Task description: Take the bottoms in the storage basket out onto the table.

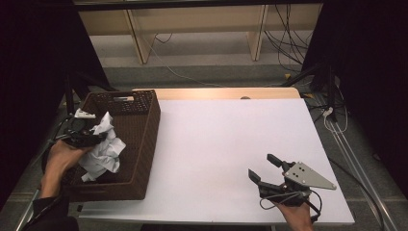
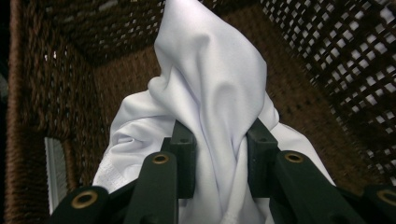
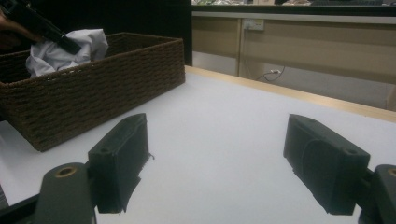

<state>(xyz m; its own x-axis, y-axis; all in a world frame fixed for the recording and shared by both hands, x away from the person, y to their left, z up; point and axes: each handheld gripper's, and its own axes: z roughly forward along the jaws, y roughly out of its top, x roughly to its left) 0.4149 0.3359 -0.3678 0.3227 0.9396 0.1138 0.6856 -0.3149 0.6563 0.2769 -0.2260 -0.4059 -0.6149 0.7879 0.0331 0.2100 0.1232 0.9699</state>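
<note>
With our left tongs (image 2: pixel 218 140) pinching the white cloth (image 1: pixel 103 147) inside the brown basket (image 1: pixel 144 144) at nine o'clock and our right tongs (image 1: pixel 266 168) spread idle over the bench (image 1: pixel 216 144), trailing folds could snag the weave.

We are seeing a white cloth (image 1: pixel 103 149) bunching up in crumpled folds at the left of the high view, hanging partly above the rim of a dark brown woven basket (image 1: pixel 144 139). In the left gripper view its smooth fabric is rising in a peak at centre frame.
</note>
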